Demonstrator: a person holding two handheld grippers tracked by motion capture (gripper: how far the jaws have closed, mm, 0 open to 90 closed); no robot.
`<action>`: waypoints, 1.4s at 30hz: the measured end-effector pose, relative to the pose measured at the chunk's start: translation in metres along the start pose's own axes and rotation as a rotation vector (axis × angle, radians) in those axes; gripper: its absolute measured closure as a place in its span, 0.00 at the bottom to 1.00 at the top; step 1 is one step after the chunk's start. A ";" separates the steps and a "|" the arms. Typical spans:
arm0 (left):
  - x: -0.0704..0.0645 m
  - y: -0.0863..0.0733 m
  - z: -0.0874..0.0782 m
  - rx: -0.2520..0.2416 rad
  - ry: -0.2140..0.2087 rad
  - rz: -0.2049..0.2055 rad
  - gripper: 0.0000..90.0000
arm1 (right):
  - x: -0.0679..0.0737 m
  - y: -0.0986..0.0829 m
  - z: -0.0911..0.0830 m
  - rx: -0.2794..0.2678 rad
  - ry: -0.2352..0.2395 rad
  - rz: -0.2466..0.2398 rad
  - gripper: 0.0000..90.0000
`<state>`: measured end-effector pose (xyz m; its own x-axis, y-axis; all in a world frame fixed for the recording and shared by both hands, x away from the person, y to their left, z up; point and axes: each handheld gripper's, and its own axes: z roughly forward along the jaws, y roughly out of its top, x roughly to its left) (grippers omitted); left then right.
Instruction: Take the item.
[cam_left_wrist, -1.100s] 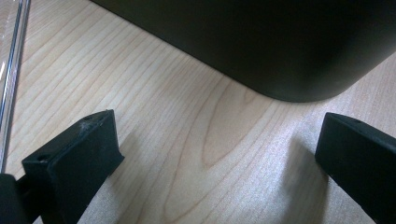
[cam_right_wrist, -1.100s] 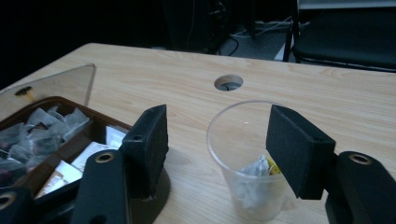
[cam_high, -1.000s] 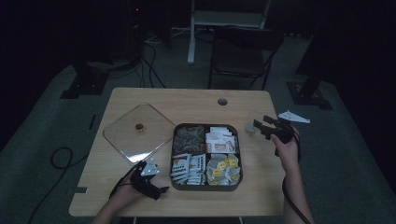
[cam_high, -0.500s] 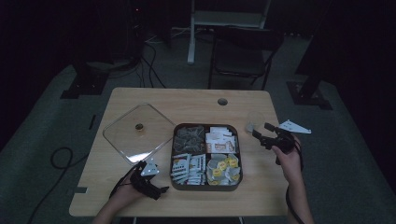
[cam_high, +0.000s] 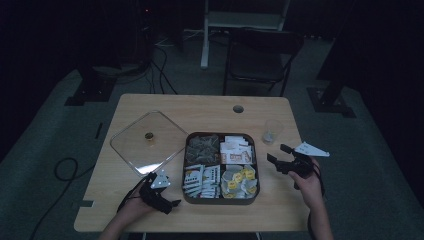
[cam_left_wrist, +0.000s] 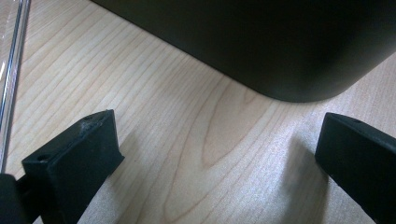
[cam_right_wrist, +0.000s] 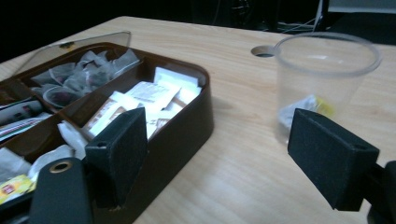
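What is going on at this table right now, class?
A person sits at a wooden table with a claw in each hand. The right claw is open and empty, beside a dark four-compartment box of tea bags and sachets, with a clear plastic cup ahead of it that already holds a bag. The left claw rests open on the table by the box's near left corner. The box's clear lid lies off to the left.

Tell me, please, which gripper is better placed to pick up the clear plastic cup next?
Right, probably. The right gripper is open and lies close to the cup; the left gripper rests on the table's near left side, with the compartment box between.
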<state>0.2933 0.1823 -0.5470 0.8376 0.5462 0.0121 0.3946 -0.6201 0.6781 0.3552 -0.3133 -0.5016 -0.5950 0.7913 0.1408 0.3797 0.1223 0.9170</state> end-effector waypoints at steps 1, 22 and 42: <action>0.000 0.000 0.000 0.000 0.000 0.000 0.00 | 0.001 -0.002 0.000 0.003 0.006 0.003 0.22; 0.000 0.000 0.000 0.001 0.002 0.003 0.00 | 0.019 -0.042 0.006 0.137 0.024 -0.042 0.20; 0.000 0.000 0.000 0.000 0.004 0.001 0.00 | 0.029 -0.047 0.019 0.315 0.028 -0.165 0.19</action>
<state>0.2929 0.1825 -0.5471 0.8363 0.5481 0.0159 0.3939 -0.6207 0.6780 0.3335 -0.2846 -0.5480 -0.6839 0.7295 0.0143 0.4743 0.4296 0.7684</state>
